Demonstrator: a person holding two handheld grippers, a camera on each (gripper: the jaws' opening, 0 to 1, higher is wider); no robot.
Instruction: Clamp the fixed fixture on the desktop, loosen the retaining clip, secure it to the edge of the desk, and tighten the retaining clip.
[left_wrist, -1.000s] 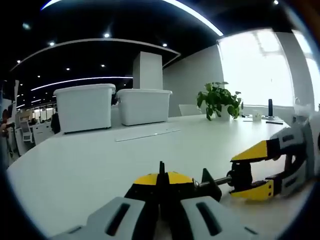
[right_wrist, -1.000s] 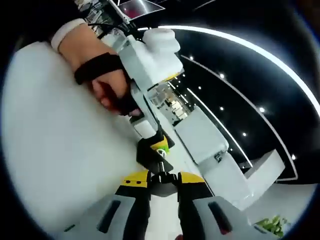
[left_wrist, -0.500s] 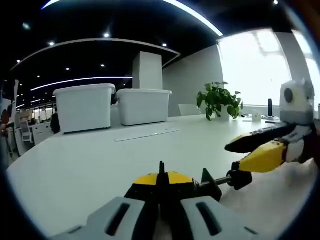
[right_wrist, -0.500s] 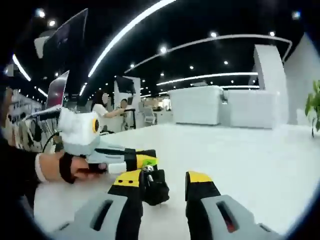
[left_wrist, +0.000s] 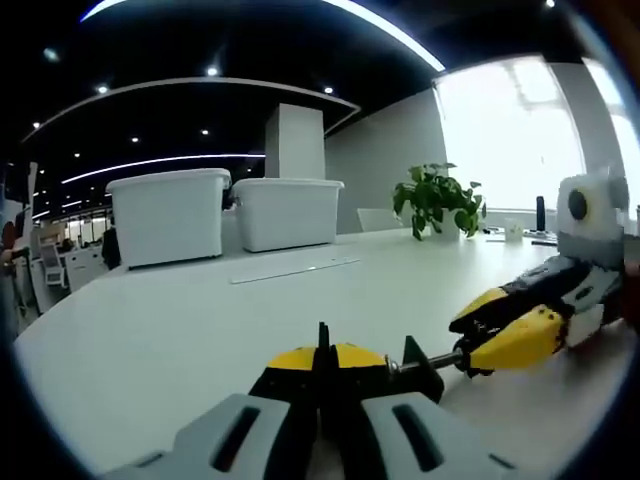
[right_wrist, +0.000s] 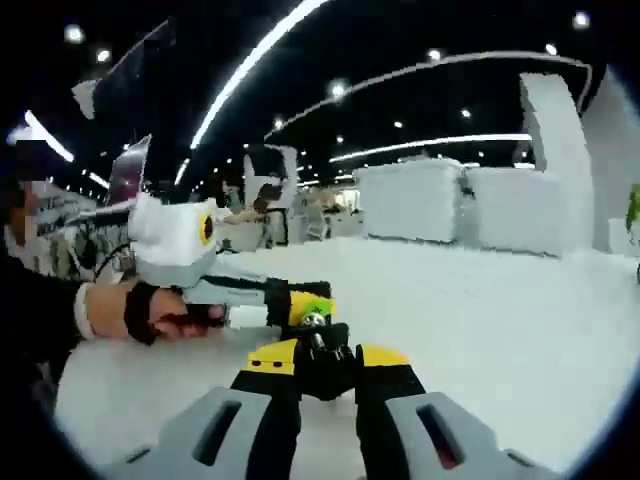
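White desk (left_wrist: 200, 320) carries the black clamp fixture (left_wrist: 405, 365) near its front edge. The left gripper (left_wrist: 322, 372) is clenched on the fixture's body, jaws pressed together around it. The right gripper (right_wrist: 320, 365) has its yellow-tipped jaws closed on the black knob (right_wrist: 322, 355) at the screw's end. Two white storage bins (left_wrist: 170, 212) and a potted plant (left_wrist: 437, 198) stand toward the far edge.

bins (left_wrist: 225, 212): two, white, side by side, far on desk
plant (left_wrist: 437, 200): far right, by window (left_wrist: 520, 140)
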